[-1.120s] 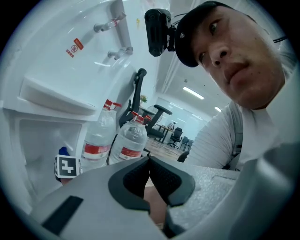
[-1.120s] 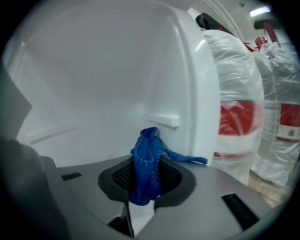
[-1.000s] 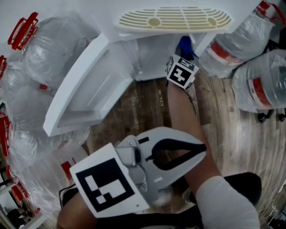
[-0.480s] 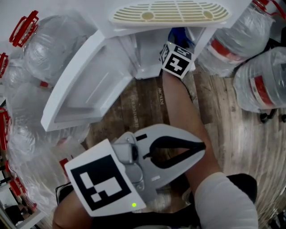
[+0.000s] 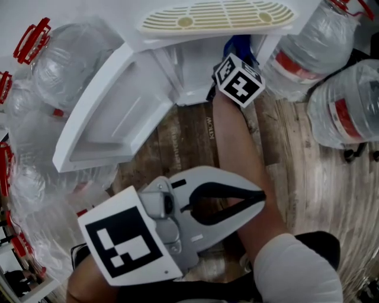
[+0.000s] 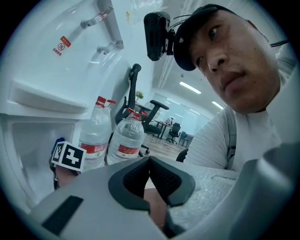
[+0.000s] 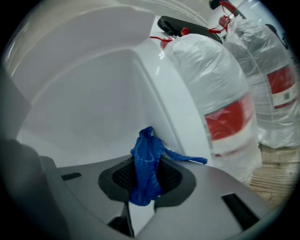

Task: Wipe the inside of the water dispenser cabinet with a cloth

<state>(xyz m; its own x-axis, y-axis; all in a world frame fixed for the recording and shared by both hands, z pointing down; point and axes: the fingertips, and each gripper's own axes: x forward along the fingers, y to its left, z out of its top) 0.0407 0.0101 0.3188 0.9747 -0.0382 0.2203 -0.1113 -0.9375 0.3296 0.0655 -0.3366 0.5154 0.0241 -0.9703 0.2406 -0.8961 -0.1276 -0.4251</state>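
The cloth (image 5: 238,45), a blue one, shows on my head view as a scrap just inside the opening of the water dispenser cabinet (image 5: 195,74), right ahead of the right gripper (image 5: 238,65), whose marker cube sits at the cabinet's front edge. The cabinet door (image 5: 112,112) hangs open to the left, and the cream drip grille (image 5: 216,16) lies above the opening. Water bottles (image 5: 308,53) stand to the right on the wooden floor (image 5: 296,171), and more bottles in plastic wrap (image 5: 65,65) crowd the left. My left gripper (image 5: 260,196) is held low and near, well apart from the cabinet, over the right forearm.

On the left gripper view its jaws are pressed together with nothing between them. Beyond them I see two red-labelled bottles (image 6: 125,140) and the right gripper's marker cube (image 6: 68,157) at the cabinet mouth.

On the right gripper view the jaws are clamped on the cloth (image 7: 146,168), which bunches up between the pads, one loose end trailing right. The white inner wall of the cabinet (image 7: 84,108) fills the background; I cannot tell whether the cloth touches it. A wrapped bottle (image 7: 220,103) stands to the right.
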